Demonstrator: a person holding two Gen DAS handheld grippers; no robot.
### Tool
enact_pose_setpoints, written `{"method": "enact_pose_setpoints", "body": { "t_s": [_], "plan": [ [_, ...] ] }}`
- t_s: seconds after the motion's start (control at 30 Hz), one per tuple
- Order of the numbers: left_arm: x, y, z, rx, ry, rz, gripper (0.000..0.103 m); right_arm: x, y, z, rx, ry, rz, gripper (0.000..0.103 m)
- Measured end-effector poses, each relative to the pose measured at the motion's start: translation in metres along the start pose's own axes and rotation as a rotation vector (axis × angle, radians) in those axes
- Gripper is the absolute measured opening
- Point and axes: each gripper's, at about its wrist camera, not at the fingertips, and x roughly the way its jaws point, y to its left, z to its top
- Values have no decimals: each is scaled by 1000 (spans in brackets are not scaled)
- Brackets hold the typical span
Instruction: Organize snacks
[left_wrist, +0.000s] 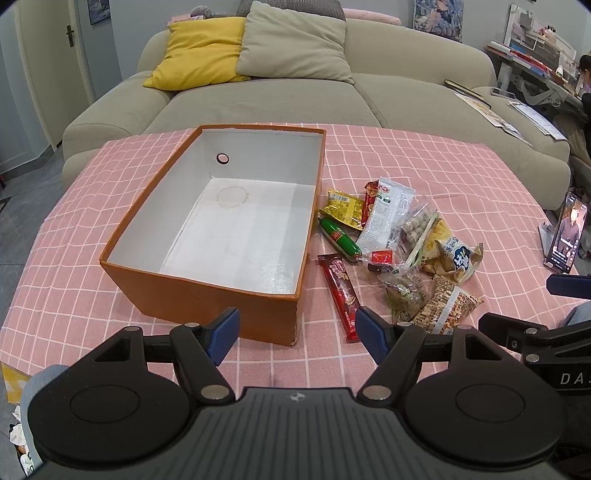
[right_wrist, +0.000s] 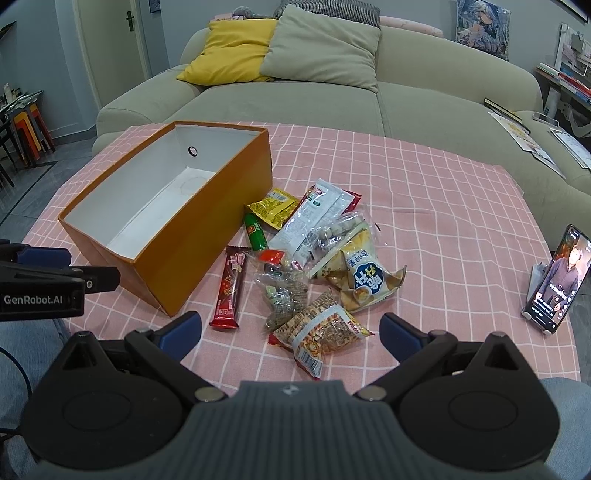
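Observation:
An orange box with a white, bare inside stands open on the pink checked tablecloth. To its right lies a heap of snacks: a red chocolate bar, a green sausage stick, a yellow packet, a long white packet, a chips bag and a peanut bag. My left gripper is open near the box's front right corner, holding nothing. My right gripper is open just before the peanut bag, holding nothing.
A phone leans on a stand at the table's right edge. A beige sofa with a yellow cushion and a beige one runs behind the table. Stools stand far left. A person's jeans-clad legs show below.

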Motion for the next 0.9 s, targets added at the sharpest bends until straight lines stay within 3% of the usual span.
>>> {"method": "enact_pose_setpoints", "body": {
  "t_s": [0.67, 0.9],
  "plan": [
    [-1, 1, 0, -8, 0, 1, 84, 1, 2, -1, -5, 0, 3, 99],
    [-3, -7, 1, 27, -6, -80, 80, 5, 4, -2, -25, 11, 23, 98]
  ]
}}
